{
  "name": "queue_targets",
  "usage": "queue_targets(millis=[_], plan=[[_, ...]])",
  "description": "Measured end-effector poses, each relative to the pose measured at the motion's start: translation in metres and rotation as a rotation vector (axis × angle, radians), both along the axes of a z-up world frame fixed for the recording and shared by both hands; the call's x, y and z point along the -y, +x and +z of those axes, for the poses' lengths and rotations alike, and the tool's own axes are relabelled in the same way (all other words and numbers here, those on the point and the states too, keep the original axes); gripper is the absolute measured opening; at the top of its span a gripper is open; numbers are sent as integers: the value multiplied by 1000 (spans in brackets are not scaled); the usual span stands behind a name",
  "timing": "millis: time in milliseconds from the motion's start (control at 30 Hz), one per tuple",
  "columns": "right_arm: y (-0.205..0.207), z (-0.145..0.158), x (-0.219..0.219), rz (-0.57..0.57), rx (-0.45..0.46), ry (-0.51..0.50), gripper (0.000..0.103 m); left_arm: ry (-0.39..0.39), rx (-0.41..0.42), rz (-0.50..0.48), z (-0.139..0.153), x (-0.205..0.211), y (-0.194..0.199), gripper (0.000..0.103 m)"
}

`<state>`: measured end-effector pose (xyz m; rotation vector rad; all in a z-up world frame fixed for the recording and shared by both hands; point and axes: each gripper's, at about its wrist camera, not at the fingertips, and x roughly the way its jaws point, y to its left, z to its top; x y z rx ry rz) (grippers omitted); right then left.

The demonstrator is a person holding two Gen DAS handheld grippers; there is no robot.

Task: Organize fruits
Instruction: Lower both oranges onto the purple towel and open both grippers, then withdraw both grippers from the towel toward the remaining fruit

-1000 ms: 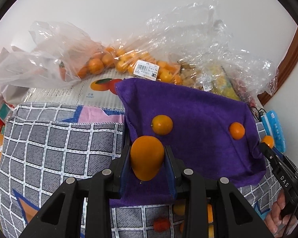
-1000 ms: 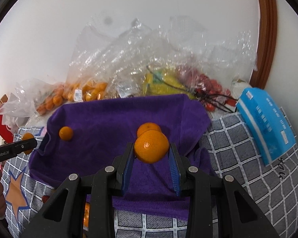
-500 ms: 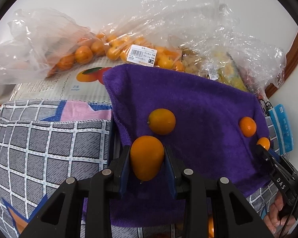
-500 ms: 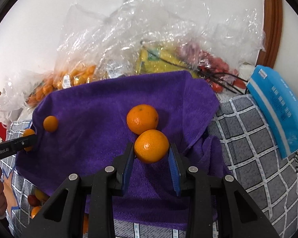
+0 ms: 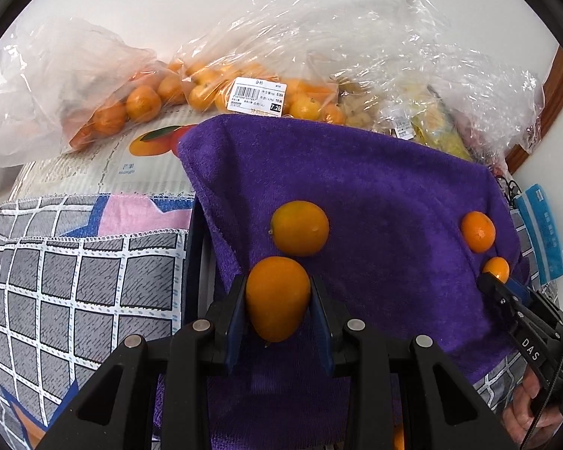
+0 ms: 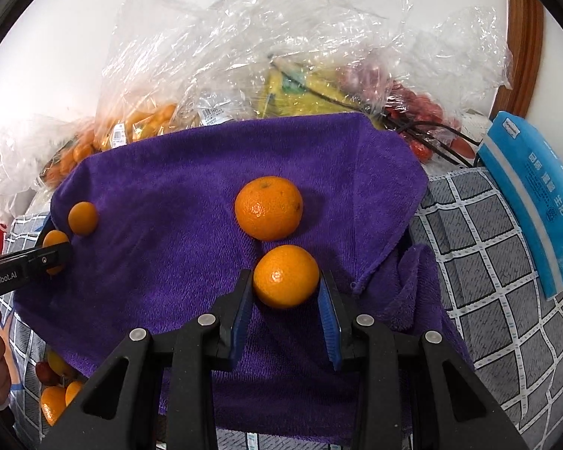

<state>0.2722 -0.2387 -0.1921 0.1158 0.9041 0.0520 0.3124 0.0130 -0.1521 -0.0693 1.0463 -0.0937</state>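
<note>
A purple towel [image 5: 375, 195] [image 6: 176, 195] is spread in front of me. My left gripper [image 5: 277, 285] is shut on an oval orange kumquat [image 5: 277, 300], held just above the towel's near left part. A second kumquat [image 5: 299, 228] lies on the towel right behind it. My right gripper [image 6: 285, 278] is shut on a round mandarin [image 6: 286, 275] above the towel. Another mandarin [image 6: 268, 208] [image 5: 477, 231] rests on the towel just beyond it. In the right wrist view the left gripper [image 6: 54, 257] shows at the left edge with its kumquat [image 6: 55, 240], next to the lying kumquat [image 6: 82, 217].
Clear plastic bags of small oranges [image 5: 139, 103], yellow fruit [image 6: 311, 93] and red fruit [image 6: 420, 112] are piled against the wall behind the towel. A blue packet [image 6: 536, 195] lies at the right on the grey checked cloth [image 5: 75, 281]. Loose fruits [image 6: 54, 399] lie below the towel's left edge.
Both grippers have sunk closer to the towel with their fruits still held. The kumquat and mandarin lying on the towel now appear nearer and larger.
</note>
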Motion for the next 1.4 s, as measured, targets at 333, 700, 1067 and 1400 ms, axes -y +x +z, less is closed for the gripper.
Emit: queue_targets(millis=[333,700,1067,1400], plan=[[-8,14,1,-7,1,19,43,-12,-5,-22,7,4,-7,36],[-55,62,6,-45,95,27,55,-23,79,-38,48,6,-51,46],[-116,106,-2,-55,218,-6,55,-29,187,-4,90,-8,-117,46],[-163,121,-12,-10,251,7,55,-63,203,11,101,-18,-163,46]])
